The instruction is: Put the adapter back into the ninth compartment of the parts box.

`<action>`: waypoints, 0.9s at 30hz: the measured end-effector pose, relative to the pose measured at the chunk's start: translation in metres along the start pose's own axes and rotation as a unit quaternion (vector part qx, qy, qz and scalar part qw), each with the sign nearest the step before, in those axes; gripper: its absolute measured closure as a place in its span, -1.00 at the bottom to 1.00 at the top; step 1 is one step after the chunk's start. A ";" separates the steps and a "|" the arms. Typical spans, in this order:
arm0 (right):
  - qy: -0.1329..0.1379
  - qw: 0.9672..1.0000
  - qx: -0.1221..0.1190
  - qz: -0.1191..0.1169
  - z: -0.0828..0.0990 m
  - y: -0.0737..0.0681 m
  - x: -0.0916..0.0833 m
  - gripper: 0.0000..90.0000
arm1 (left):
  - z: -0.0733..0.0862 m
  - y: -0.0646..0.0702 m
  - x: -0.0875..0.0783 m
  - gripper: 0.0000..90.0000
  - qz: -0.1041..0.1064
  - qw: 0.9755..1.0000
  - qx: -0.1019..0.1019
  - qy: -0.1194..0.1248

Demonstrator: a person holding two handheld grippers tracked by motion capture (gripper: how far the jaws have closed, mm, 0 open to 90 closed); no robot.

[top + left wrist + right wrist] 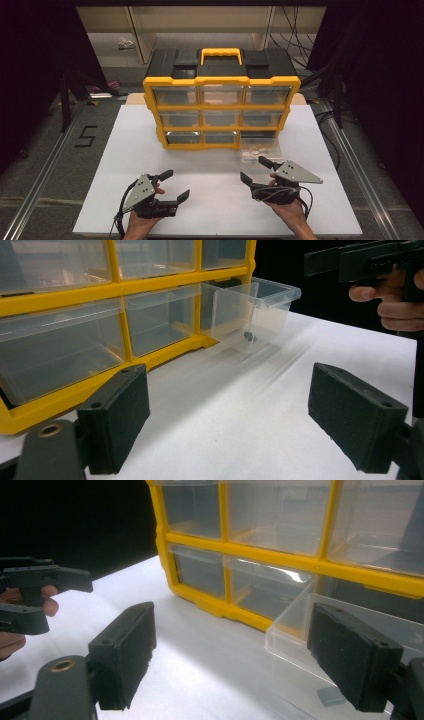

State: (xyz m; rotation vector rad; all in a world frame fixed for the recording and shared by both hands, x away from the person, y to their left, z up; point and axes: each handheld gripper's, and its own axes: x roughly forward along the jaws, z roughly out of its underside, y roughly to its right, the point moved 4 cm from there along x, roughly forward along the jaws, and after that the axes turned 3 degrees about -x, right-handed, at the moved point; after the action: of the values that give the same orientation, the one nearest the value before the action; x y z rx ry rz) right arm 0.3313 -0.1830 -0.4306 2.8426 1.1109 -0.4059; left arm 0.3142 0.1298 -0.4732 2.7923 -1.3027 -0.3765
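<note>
— Drawers first: how many in the yellow organizer (221, 80)?

— Nine clear ones, three rows of three. Eight sit in their slots. The ninth, the bottom-right drawer (257, 149), is out on the white table (210, 210), just in front of its empty slot.

— Anything in it?

— Small pieces on its floor; the high view hints at several pale ones, but they are too small to count.

— And the grippers?

— Two. The left gripper (174, 185) hangs wide open and empty, well apart from the drawer. The right gripper (254, 169) is equally wide open and empty, its far jaw just over the drawer's near rim.

— So the step?

— Probably handling that drawer or its contents. I'd square the jaws before closing; thin clear plastic may skid on the table.
</note>
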 end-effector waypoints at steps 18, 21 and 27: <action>0.023 1.000 -0.003 0.018 0.008 0.001 -0.016 -0.55 | 0.000 0.000 0.000 -0.63 0.004 1.000 -0.001 -0.001; 0.025 0.999 -0.001 0.020 0.010 0.002 -0.018 -0.55 | 0.000 0.001 0.000 -0.63 0.005 1.000 -0.002 -0.001; 0.031 0.999 -0.001 0.026 0.015 0.001 -0.021 -0.56 | 0.000 0.000 0.000 -0.63 0.005 1.000 -0.002 0.001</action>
State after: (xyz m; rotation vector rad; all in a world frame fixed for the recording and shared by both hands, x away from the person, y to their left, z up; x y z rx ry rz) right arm 0.3140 -0.1997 -0.4398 2.8936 1.0452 -0.3152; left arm 0.3139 0.1295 -0.4732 2.7808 -1.3124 -0.3760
